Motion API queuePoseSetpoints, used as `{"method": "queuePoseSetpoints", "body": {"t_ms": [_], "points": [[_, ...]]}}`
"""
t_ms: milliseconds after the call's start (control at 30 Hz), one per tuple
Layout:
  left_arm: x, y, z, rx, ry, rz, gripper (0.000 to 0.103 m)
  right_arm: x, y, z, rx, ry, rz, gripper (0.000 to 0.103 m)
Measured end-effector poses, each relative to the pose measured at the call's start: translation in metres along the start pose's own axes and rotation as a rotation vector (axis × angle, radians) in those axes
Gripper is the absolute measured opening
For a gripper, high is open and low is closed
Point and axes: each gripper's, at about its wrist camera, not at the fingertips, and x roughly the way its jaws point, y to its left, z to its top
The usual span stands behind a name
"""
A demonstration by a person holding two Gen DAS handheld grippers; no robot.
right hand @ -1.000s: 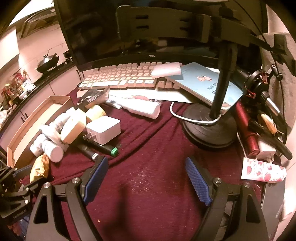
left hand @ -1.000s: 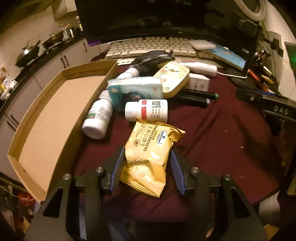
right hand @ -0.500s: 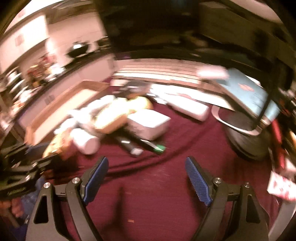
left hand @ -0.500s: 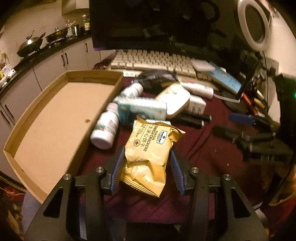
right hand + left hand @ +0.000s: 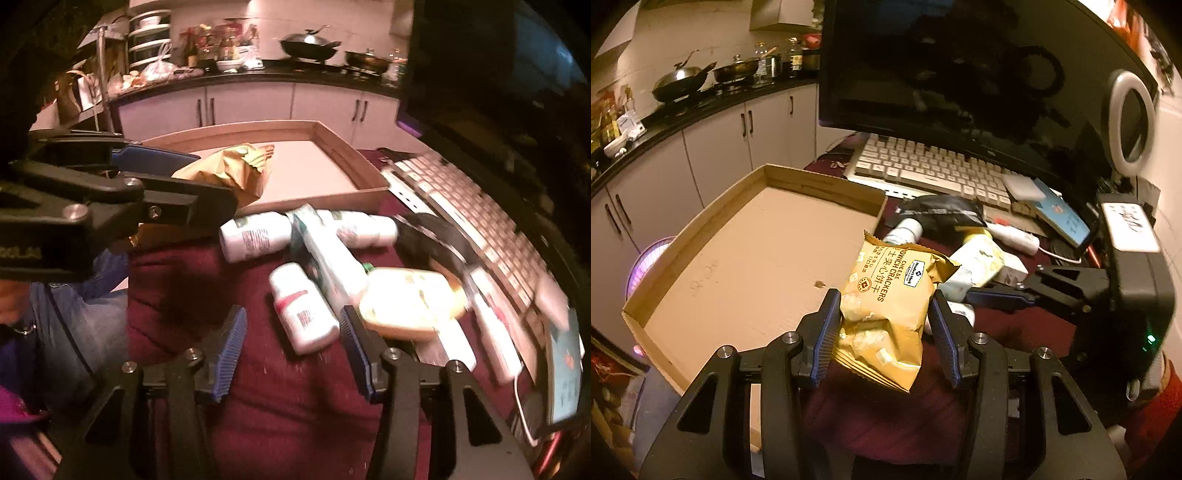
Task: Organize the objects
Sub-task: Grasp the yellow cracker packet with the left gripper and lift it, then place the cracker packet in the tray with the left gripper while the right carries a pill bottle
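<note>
Left wrist view: the left tongs [image 5: 884, 332] hold a yellow cracker packet [image 5: 890, 306], their blue pads pressed on both its sides, and the packet hangs clear of the cloth. It sits just past the near right edge of the shallow cardboard tray [image 5: 701, 236], whose floor lies bare from wall to wall, with low rims all round. To the right of the tray, on the maroon cloth of the counter [image 5: 1008, 325], a pile of things crowds the way: a black pouch [image 5: 942, 212], a white bottle [image 5: 905, 232] against the tray's right wall and a pale oval tin [image 5: 979, 258]. Behind them stand a keyboard [image 5: 931, 170] and a dark monitor [image 5: 960, 74]. The right tongs [image 5: 997, 297] reach in from the right, low over the pile.

Right wrist view: the right tongs [image 5: 291, 347] are closing, half wide, with a white bottle with a red label [image 5: 303, 310] lying between the pads; neither pad presses on it. The oval tin [image 5: 410, 306] lies just beside the right pad, partly over it. A long white and green box [image 5: 325, 258] leans across two more white bottles [image 5: 255, 236] by the tray's near wall [image 5: 332, 201]. Bare cloth [image 5: 177, 280] lies open to the left of the bottle. The left tongs [image 5: 177, 173] carry the packet [image 5: 229, 173] above the tray's corner. The picture is blurred at the right.
</note>
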Motion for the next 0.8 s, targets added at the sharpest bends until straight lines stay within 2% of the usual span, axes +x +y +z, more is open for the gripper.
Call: {"method": "queuePoseSetpoints", "body": {"t_ms": [100, 200, 267, 400, 567, 800], "points": [[0.002, 0.007, 0.002, -0.020, 0.001, 0.006, 0.048, 0.018, -0.007, 0.007, 0.019, 0.023, 0.030, 0.040], [0.005, 0.011, 0.002, -0.022, 0.004, 0.008, 0.048, 0.029, -0.008, 0.005, 0.017, 0.062, 0.039, 0.035], [0.008, 0.012, 0.002, -0.023, 0.012, 0.004, 0.048, 0.035, -0.009, -0.001, 0.021, 0.097, 0.046, 0.034], [0.013, 0.013, 0.002, -0.008, 0.026, -0.002, 0.048, 0.033, -0.012, -0.004, 0.057, 0.089, 0.047, 0.034], [0.011, 0.021, 0.008, -0.013, 0.011, -0.017, 0.048, 0.012, -0.011, -0.005, 0.120, 0.041, 0.089, 0.034], [0.008, 0.056, 0.020, -0.097, 0.005, 0.011, 0.048, -0.027, -0.018, 0.015, 0.183, -0.084, 0.095, 0.034]]}}
